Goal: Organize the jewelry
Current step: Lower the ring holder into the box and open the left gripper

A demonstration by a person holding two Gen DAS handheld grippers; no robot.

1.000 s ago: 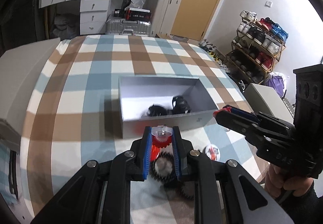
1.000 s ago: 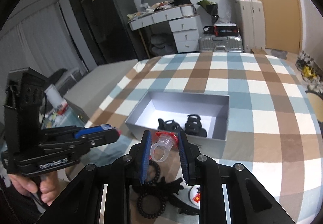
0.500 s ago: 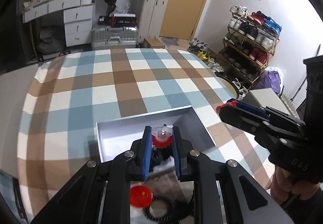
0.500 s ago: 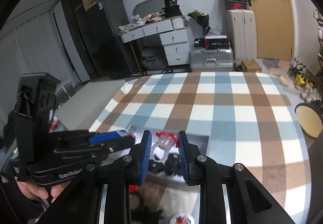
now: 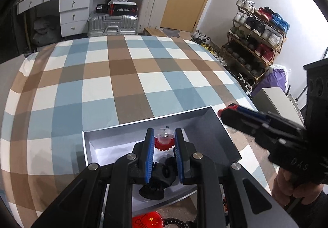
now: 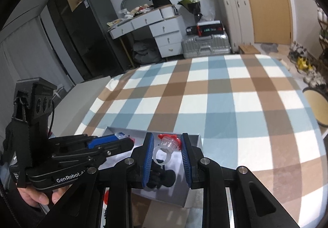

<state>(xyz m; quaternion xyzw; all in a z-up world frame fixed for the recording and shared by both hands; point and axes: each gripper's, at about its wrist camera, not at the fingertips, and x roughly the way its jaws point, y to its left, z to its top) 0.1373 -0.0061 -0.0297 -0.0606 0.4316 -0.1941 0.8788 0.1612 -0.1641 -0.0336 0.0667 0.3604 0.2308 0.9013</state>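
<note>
Both grippers hang over the open grey box (image 5: 215,125). The left gripper (image 5: 164,146) pinches a red-and-clear ring (image 5: 164,138); the right gripper (image 6: 167,152) pinches a similar ring (image 6: 167,147). Lower each into bare floor, probably clear of the black hair clips (image 5: 162,174), then release.

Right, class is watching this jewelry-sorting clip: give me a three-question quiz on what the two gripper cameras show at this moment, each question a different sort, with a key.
1. True or false: the left gripper is shut on a clear ring with a red frill.
2. Multiple choice: what lies under both grippers? A) a shoe rack B) an open gray box C) a suitcase
3. Fill in: the right gripper holds a clear plastic ____ with a red rim.

Key
1. True; it sits between the blue pads.
2. B; black hair clips already lie inside the box, on the checked cloth.
3. ring
</note>
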